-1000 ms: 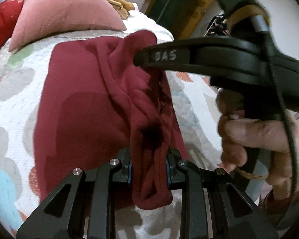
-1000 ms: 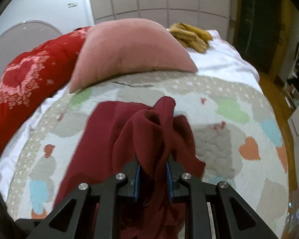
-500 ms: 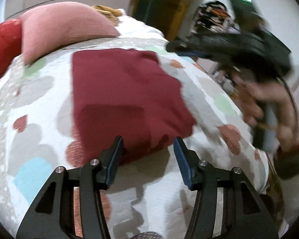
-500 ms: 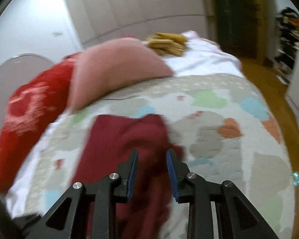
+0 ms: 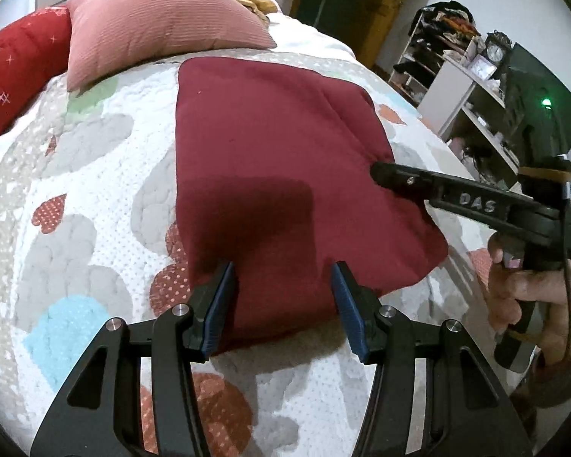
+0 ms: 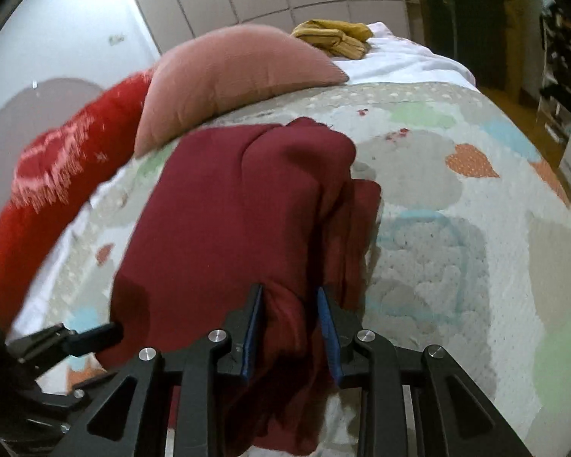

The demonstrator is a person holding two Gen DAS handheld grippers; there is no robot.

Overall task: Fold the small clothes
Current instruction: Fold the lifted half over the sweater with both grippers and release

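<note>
Bed quilt (image 5: 95, 205) carries the maroon garment (image 5: 270, 160), lying folded and mostly flat ahead of the left gripper (image 5: 283, 304), whose fingers stand wide apart and empty. Right gripper (image 6: 290, 327) fingers stand partly apart around a bunched fold without visibly clamping it; regrip only the garment's near edge between both fingers, then carry it squarely over.
</note>
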